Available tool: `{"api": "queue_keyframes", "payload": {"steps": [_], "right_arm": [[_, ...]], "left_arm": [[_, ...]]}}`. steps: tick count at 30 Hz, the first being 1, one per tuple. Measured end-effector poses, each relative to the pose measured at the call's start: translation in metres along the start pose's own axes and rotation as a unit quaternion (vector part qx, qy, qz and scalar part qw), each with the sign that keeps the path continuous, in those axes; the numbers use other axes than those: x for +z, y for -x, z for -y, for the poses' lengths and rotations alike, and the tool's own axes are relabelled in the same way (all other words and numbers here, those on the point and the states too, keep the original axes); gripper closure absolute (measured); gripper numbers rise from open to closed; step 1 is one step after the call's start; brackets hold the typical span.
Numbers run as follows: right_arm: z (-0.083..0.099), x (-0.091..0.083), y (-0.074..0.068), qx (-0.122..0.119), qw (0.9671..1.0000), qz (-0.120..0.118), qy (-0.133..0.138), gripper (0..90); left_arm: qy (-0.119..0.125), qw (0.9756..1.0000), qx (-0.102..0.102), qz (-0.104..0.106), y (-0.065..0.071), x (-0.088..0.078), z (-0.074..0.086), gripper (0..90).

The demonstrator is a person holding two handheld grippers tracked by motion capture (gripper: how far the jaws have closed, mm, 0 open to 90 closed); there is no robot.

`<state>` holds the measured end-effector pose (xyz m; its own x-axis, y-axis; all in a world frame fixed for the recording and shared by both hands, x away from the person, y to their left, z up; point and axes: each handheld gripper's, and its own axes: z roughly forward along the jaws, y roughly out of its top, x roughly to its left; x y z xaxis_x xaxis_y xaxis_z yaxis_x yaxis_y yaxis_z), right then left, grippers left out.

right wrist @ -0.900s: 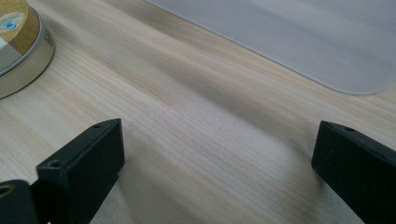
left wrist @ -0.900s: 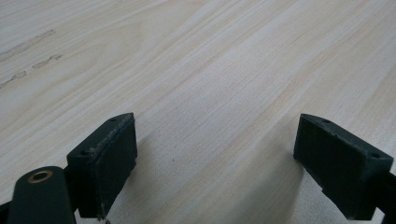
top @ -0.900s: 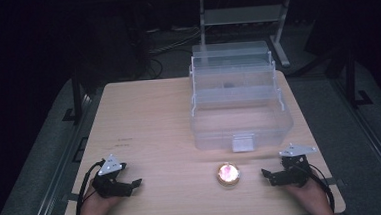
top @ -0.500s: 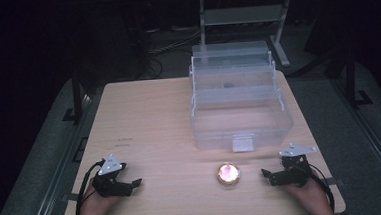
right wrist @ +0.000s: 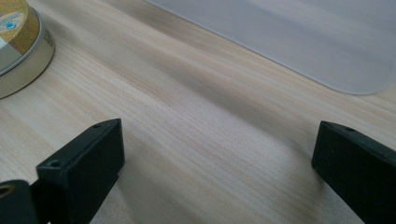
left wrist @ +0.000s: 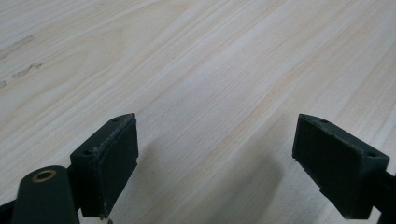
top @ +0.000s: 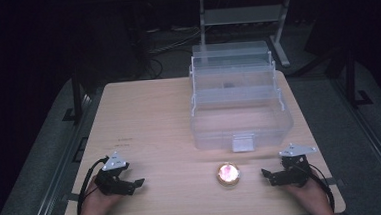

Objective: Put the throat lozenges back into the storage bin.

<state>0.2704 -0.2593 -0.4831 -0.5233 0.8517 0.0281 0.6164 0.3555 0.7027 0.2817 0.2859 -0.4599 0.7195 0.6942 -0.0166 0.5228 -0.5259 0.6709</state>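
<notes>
High view: left gripper (top: 139, 183) lower left, right gripper (top: 265, 173) lower right, both spread wide, empty, resting on table (top: 149, 120). Round tin (top: 228, 173) between them, lower centre, reachable. Clear box (top: 238, 104) behind.

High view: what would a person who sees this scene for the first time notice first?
Most striking is the clear plastic box with stepped tiers, standing open at the right rear of the wooden table. In front of it, near the front edge, lies a small round gold tin. The left tool and the right tool rest at the front corners, both open and empty.
</notes>
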Motion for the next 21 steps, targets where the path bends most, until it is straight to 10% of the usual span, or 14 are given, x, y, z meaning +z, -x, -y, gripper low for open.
{"api": "queue_keyframes", "payload": {"steps": [21], "right_arm": [[0.0, 0.0, 0.0, 0.0, 1.0, 0.0, 0.0, 2.0]], "left_arm": [[-0.021, 0.9989, 0.015, 0.04, 0.021, 0.004, -0.034, 13.8]]}}
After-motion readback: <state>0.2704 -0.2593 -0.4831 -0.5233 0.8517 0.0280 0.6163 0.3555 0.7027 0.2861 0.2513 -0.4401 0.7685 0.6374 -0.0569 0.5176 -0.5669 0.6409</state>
